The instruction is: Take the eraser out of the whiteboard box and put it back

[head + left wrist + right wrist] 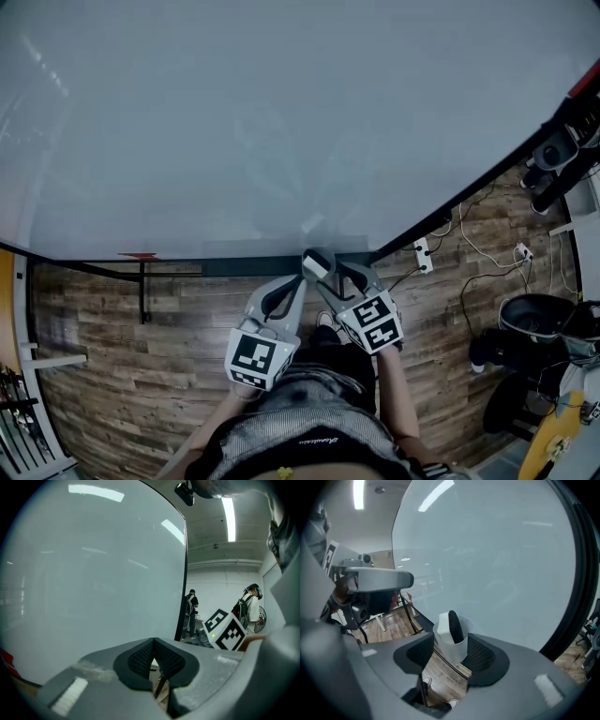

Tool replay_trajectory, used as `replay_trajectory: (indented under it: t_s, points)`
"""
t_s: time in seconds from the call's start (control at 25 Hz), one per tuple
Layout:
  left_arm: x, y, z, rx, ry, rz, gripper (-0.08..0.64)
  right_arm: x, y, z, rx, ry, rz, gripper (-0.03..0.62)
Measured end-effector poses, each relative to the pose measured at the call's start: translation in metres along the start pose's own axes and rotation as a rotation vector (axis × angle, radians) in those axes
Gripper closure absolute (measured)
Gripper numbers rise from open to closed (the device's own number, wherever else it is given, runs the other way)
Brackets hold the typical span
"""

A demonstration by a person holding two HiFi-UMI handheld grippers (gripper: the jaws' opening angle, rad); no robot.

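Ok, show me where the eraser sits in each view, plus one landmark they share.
Head view: the eraser sits just below centre, in its white box at the whiteboard's bottom edge, between the right gripper's jaw tips.
Left gripper view: not in it.
Right gripper view: centre, dark, upright in the box, between the jaws.
Shared landmark: the whiteboard.

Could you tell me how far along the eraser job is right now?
Done: nothing visibly; the eraser sits in the white box low on the whiteboard. In hand: the right gripper straddles the box, jaws apart. Left: lifting the eraser out and putting it back.
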State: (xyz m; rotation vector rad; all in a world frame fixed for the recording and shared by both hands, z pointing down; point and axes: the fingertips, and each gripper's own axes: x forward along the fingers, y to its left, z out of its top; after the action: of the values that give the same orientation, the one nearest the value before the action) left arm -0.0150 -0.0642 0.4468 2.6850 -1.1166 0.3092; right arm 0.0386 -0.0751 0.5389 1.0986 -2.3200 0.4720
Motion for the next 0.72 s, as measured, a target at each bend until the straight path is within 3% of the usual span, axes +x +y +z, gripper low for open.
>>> replay_trajectory:
  t_s: [0.24, 0.48, 0.72]
  points:
    - [0.003, 0.002, -0.011, -0.038, 0.026, 0.012, 0.558, -0.001, 0.002, -0.003, -0.004, 0.000, 0.005, 0.394]
    - [0.007, 0.001, -0.017, -0.039, 0.041, 0.017, 0.558, -0.007, 0.005, -0.004, -0.014, 0.005, 0.021, 0.487]
    - [0.008, -0.002, -0.022, -0.034, 0.062, 0.015, 0.558, -0.010, 0.023, 0.012, -0.027, -0.098, 0.067, 0.583]
